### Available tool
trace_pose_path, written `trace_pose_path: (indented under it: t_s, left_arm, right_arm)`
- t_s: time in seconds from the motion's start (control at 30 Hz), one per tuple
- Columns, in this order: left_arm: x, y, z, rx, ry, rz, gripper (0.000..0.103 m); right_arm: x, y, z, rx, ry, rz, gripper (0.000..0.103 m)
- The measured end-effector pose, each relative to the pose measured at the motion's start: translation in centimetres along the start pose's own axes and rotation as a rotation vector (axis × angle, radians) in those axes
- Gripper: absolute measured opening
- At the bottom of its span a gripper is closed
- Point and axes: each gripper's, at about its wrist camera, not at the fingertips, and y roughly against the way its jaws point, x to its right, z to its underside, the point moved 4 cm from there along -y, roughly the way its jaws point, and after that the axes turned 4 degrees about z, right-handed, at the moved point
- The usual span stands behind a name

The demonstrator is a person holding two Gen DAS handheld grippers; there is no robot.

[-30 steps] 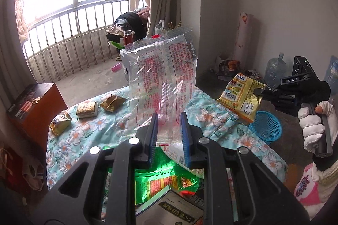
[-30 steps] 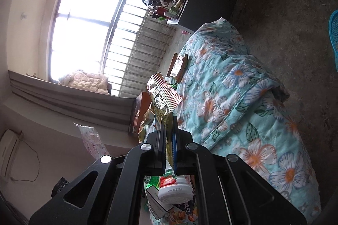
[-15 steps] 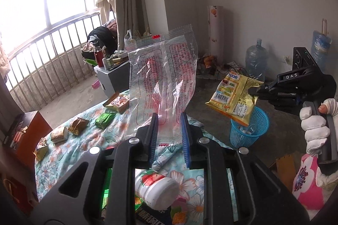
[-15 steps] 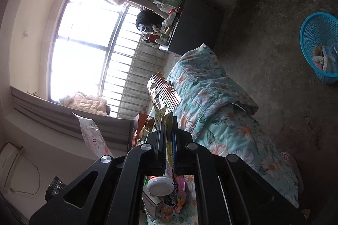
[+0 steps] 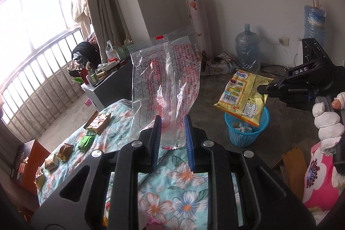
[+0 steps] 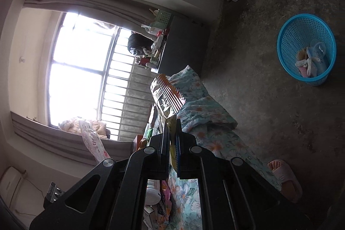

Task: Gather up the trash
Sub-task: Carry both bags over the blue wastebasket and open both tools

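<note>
My left gripper (image 5: 172,122) is shut on a clear plastic wrapper (image 5: 166,83) with red print and holds it upright above the floral-covered table (image 5: 183,191). My right gripper (image 6: 171,130), also in the left wrist view (image 5: 262,88), is shut on a yellow snack packet (image 5: 242,98), seen edge-on in the right wrist view (image 6: 166,98). The packet hangs over the blue mesh basket (image 5: 248,133), which holds some trash (image 6: 310,59). The clear wrapper also shows in the right wrist view (image 6: 92,143).
Several small foil packets (image 5: 64,150) lie on the table's far left. A grey cabinet (image 5: 112,85) with clutter stands by the railing. A water jug (image 5: 246,48) and cables sit by the wall. A pink slipper (image 6: 284,178) lies on the concrete floor.
Both grippers have swung right, away from the table's middle. The yellow packet has moved over the blue basket, and the basket has come closer in both views.
</note>
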Motion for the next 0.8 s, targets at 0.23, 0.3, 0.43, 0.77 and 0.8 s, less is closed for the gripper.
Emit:
trace_pose_path:
  t_s: [0.23, 0.3, 0.43, 0.77, 0.8]
  left_arm:
    - [3.7, -3.1, -1.9, -0.012, -0.070, 0.032, 0.019]
    - [4.8, -4.1, -2.3, -0.018, -0.093, 0.043, 0.019]
    - [7.2, -6.2, -3.0, -0.037, -0.124, 0.076, 0.019]
    - [12.9, -16.4, -4.9, -0.275, 0.107, 0.559, 0.019]
    - [13.5, -17.9, -5.0, -0.308, 0.144, 0.611, 0.019]
  right_arm:
    - [3.7, 1.9, -1.9, 0.043, -0.055, 0.024, 0.005]
    - [4.8, 2.5, -2.5, 0.060, -0.072, 0.030, 0.005]
    - [6.9, 3.7, -3.7, 0.093, -0.112, 0.038, 0.005]
    - [14.2, 5.8, -7.9, 0.242, -0.193, 0.189, 0.005]
    - [15.2, 5.7, -8.2, 0.251, -0.212, 0.208, 0.005]
